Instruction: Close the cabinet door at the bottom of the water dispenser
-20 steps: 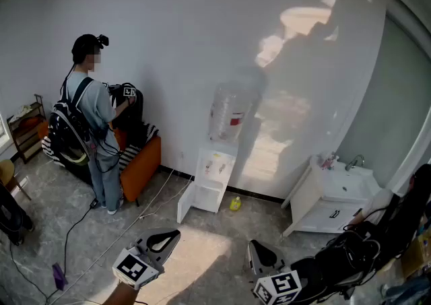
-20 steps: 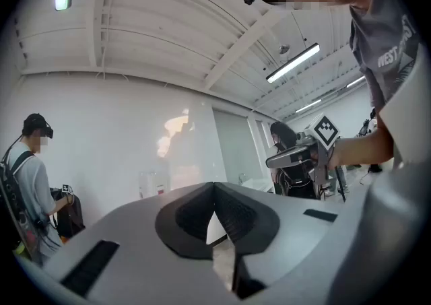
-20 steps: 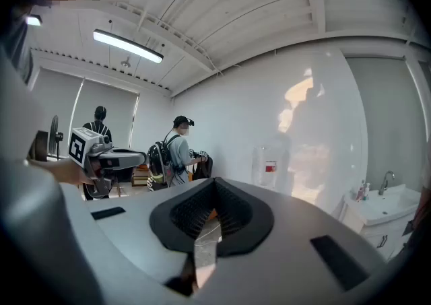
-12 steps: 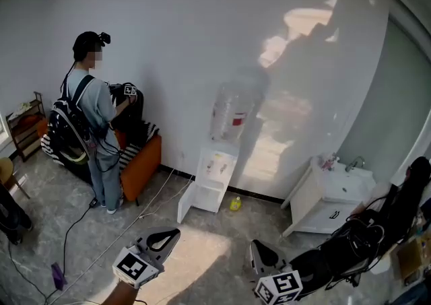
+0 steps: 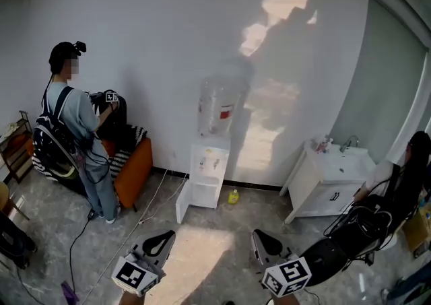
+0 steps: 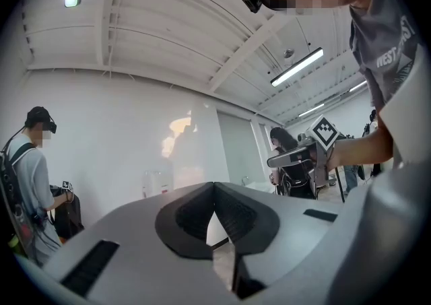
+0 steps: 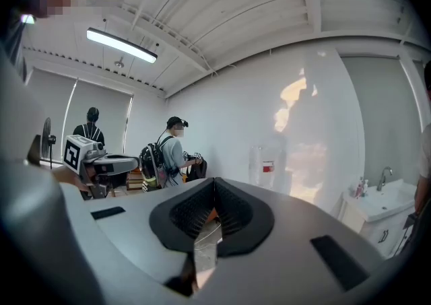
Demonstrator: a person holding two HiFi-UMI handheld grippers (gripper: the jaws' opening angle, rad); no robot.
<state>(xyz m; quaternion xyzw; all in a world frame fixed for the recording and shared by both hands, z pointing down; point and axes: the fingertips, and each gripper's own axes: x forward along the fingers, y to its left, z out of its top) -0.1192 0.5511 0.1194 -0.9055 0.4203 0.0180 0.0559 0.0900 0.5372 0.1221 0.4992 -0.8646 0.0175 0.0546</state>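
Observation:
A white water dispenser (image 5: 210, 162) with a clear bottle on top stands against the far wall. Its bottom cabinet door (image 5: 182, 204) hangs open, swung out to the left over the floor. My left gripper (image 5: 159, 240) and right gripper (image 5: 264, 242) sit low in the head view, well short of the dispenser, pointing roughly toward it. In the left gripper view the left gripper (image 6: 214, 186) has its jaws together with nothing between them, and the dispenser (image 6: 153, 186) shows far beyond. The right gripper (image 7: 215, 181) is likewise shut and empty, with the dispenser (image 7: 264, 165) in the distance.
A person with a backpack (image 5: 74, 128) stands at the left by an orange seat (image 5: 133, 165). A yellow bottle (image 5: 233, 196) sits on the floor right of the dispenser. A white sink cabinet (image 5: 326, 189) stands at the right, with a seated person (image 5: 404, 176) beyond. Cables (image 5: 151, 206) cross the floor.
The head view has shifted, so the dispenser and the standing person sit further left. Both grippers stay low in the frame and shut.

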